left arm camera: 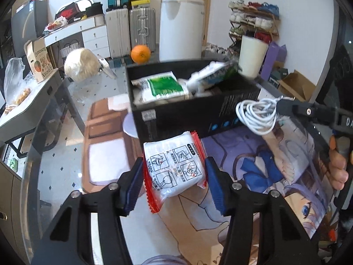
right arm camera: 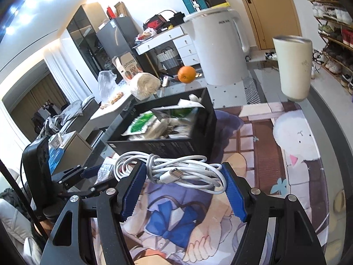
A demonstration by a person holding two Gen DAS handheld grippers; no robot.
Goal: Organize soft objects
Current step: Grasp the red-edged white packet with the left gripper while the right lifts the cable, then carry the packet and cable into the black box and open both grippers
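Left tongs [left arm camera: 174, 176] clamp a wipes packet [left arm camera: 175, 169]; right tongs [right arm camera: 184, 180] clamp a coiled cable [right arm camera: 174, 171], whose loose loops could snag the box [right arm camera: 198, 141] rim.

Red-edged white packet [left arm camera: 176, 167] and coiled white cable [right arm camera: 174, 172] near black box [left arm camera: 187, 110].

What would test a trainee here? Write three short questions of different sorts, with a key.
1. True or false: the left gripper holds a red-edged packet.
2. What does the right gripper carry?
A. orange
B. white cable
C. cup
3. Fill in: the green-labelled packets lie inside the black ____.

Key: 1 true; 2 B; 3 box.
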